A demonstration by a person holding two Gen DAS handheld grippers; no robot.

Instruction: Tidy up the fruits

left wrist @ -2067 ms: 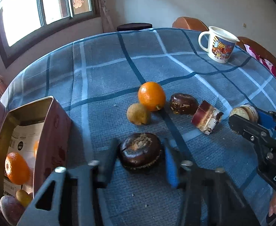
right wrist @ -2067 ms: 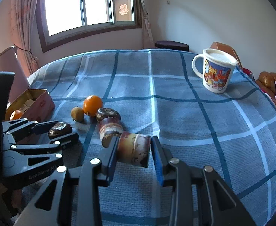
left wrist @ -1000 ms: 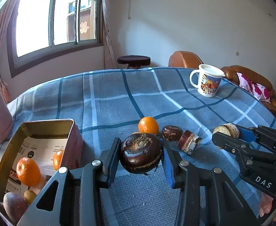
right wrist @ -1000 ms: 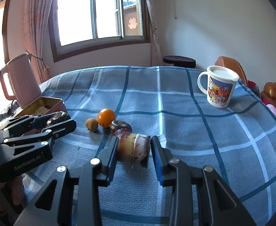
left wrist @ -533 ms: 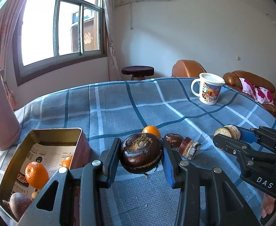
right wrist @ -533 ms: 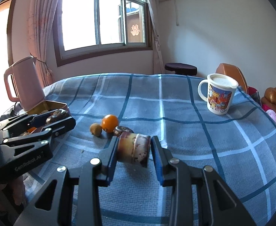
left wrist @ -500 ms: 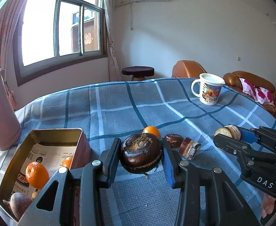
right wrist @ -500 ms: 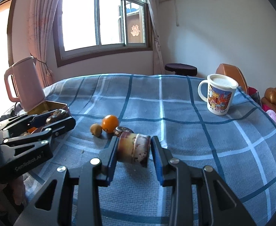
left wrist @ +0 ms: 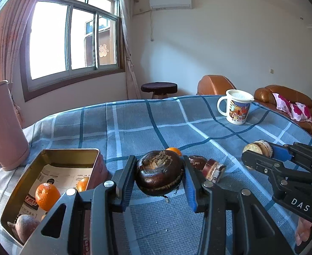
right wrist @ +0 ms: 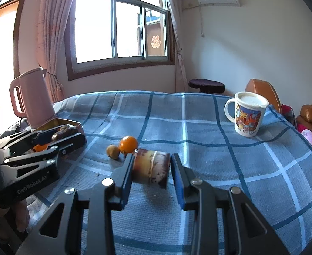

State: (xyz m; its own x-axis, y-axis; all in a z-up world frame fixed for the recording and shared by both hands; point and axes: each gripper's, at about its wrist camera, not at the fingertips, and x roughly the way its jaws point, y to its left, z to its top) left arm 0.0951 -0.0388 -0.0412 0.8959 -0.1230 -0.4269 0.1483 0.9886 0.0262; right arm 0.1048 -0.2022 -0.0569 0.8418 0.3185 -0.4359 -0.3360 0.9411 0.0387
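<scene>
Dark round fruit (left wrist: 159, 173) clamped in left gripper (left wrist: 159, 175) jaws, held above the tabletop (left wrist: 156, 125) just right of the open tin (left wrist: 49, 155) w/ oranges (left wrist: 47, 193), while right gripper (right wrist: 151, 167) jaws grip a brown cut chunk (right wrist: 151, 166).

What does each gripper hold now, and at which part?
Left gripper: dark round fruit, clamped at its two sides. Right gripper: brown cylindrical piece, clamped on its two ends.
</scene>
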